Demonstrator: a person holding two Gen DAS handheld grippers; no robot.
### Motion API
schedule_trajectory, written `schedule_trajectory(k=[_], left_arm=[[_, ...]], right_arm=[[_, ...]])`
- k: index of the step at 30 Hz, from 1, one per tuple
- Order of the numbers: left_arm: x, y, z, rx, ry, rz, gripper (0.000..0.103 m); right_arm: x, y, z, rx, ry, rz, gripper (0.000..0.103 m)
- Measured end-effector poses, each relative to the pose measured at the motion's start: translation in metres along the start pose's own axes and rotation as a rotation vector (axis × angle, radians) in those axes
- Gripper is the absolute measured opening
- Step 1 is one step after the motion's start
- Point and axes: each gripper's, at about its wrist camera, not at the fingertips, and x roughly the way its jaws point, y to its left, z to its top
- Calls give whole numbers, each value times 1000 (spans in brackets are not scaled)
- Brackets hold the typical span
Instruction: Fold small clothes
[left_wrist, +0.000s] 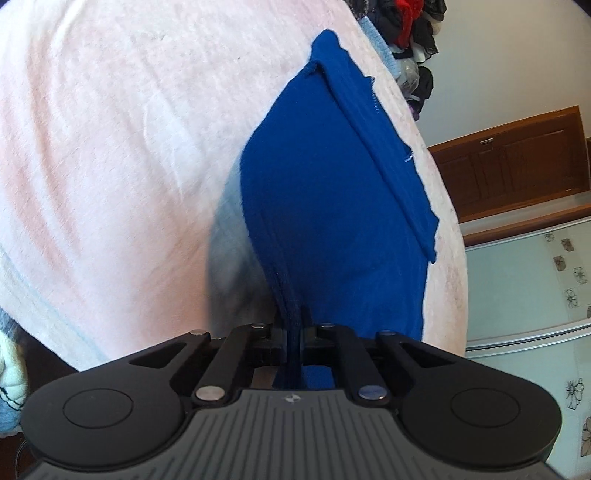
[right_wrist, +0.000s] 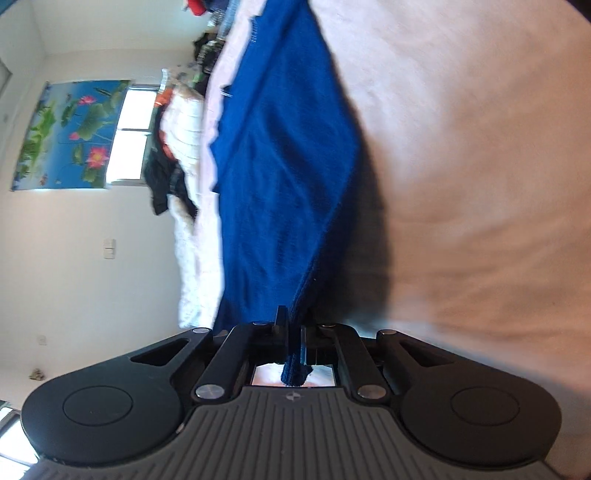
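The left gripper (left_wrist: 294, 328) is clenched on a bunched edge of the blue garment (left_wrist: 325, 206), which spreads away from its jaws over the pale pink blanket (left_wrist: 110, 147), a folded band along the cloth's far right side. A heap of dark and red clothes (left_wrist: 410, 26) lies at the far end. The right gripper (right_wrist: 294, 332) likewise grasps a gathered corner of the same blue garment (right_wrist: 280, 166), the fabric pinched between its jaws and lying on the blanket (right_wrist: 480, 147).
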Motion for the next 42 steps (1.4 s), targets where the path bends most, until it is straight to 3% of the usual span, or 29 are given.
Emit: schedule_trajectory(k=[5, 11, 17, 22, 26, 31, 34, 38, 42], left_arm=[[-12, -31, 31, 33, -44, -72, 5], [-7, -82, 87, 123, -108, -112, 5], [21, -126, 157, 154, -152, -160, 5], [69, -157, 220, 156, -175, -160, 5], [123, -161, 264, 118, -156, -109, 5], [186, -151, 296, 89, -112, -21, 5], [207, -147, 309, 76, -113, -12, 5], [228, -140, 326, 31, -123, -6, 5], [242, -140, 333, 44, -115, 29, 5]], right_arm=[[-11, 35, 27, -59, -27, 108, 9], [-14, 80, 88, -166, -80, 178, 9], [-1, 118, 167, -220, -144, 226, 9], [28, 129, 239, -200, -185, 246, 9], [59, 116, 295, -140, -215, 218, 9], [112, 68, 348, -17, -216, 94, 9], [132, 44, 364, 34, -219, 66, 9], [148, 24, 377, 110, -238, 93, 10], [160, 21, 385, 111, -233, 74, 10]])
